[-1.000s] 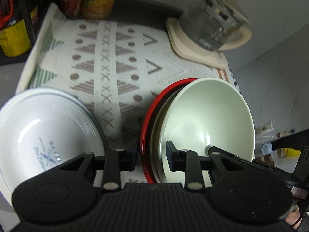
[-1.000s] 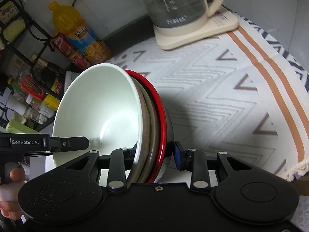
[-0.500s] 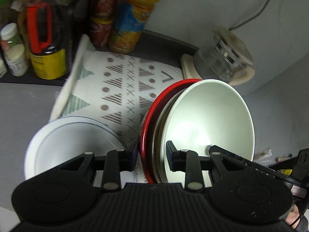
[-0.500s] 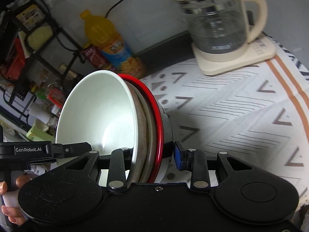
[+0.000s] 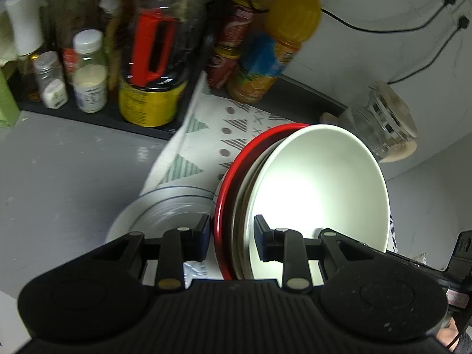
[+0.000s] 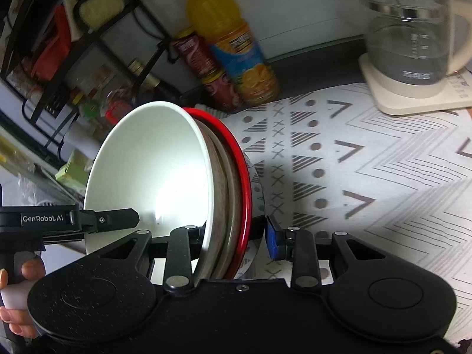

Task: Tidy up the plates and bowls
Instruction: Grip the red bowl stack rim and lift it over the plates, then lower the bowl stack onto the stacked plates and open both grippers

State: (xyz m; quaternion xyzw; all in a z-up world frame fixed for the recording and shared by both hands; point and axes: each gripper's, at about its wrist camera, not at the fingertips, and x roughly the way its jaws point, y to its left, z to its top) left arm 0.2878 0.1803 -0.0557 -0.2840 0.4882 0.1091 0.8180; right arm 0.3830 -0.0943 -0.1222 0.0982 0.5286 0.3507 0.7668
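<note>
A patterned cloth [image 6: 368, 162] covers the counter in front of me, with a glass kettle [image 6: 410, 41] on its base at the far right, an orange juice bottle [image 6: 233, 44] against the wall and a rack of jars and condiments [image 5: 88, 67] off to the left.

I have the nested stack of bowls [image 5: 295, 194] up off the cloth and tipped on edge: a white bowl [image 6: 150, 171] innermost, a beige-rimmed one behind it, and a red-rimmed bowl [image 5: 228, 177] outermost. My left gripper [image 5: 231, 236] pinches the near rim, one finger outside the red edge and one inside the white bowl, jaws narrowed onto the stack. My right gripper [image 6: 236, 236] grips the opposite rim the same way, though the blue-padded outer finger looks slightly off the red edge, so I cannot vouch for how firm that side is.

Below, just beside the left fingers, a white plate [image 5: 165, 212] lies partly on the cloth.

I judge this to be the carrying step. Next I need to level the stack, bring it over its resting spot, likely that plate, and lower both sides together before easing the jaws apart.
</note>
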